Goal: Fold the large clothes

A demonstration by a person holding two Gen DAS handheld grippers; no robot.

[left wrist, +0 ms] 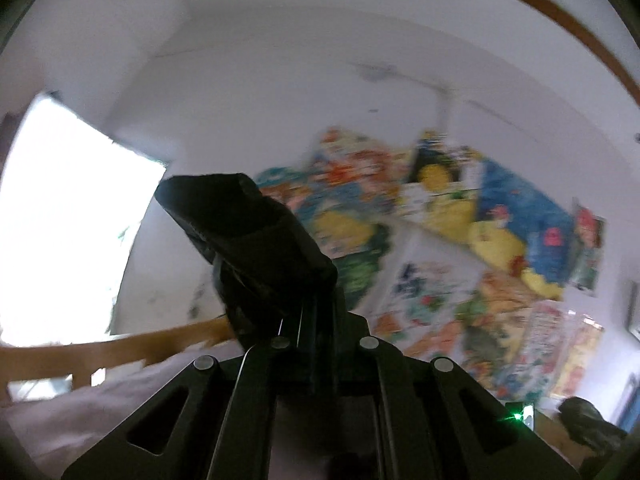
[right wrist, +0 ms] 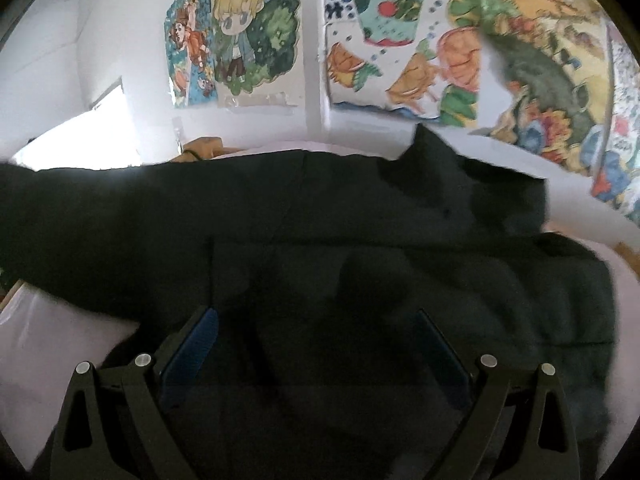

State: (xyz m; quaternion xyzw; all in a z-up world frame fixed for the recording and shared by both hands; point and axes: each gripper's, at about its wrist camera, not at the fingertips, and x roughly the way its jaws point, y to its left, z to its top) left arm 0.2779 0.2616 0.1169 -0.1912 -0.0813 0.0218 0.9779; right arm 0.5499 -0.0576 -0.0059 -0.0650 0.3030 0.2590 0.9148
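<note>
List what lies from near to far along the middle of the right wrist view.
Right gripper, jaws open → black garment spread on the pale bed sheet → white wall → cartoon posters.

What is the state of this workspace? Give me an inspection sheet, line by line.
Surface: pale bed sheet, wooden bed frame behind it.
Job's things: dark garment spread over the sheet.
Clutter: dark bundle at the edge.
Grippers: left gripper raised, fingers shut on a fold of dark cloth; right gripper open over the garment.
Cables: nothing seen.
Surroundings: colourful drawings on white wall, bright window.
</note>
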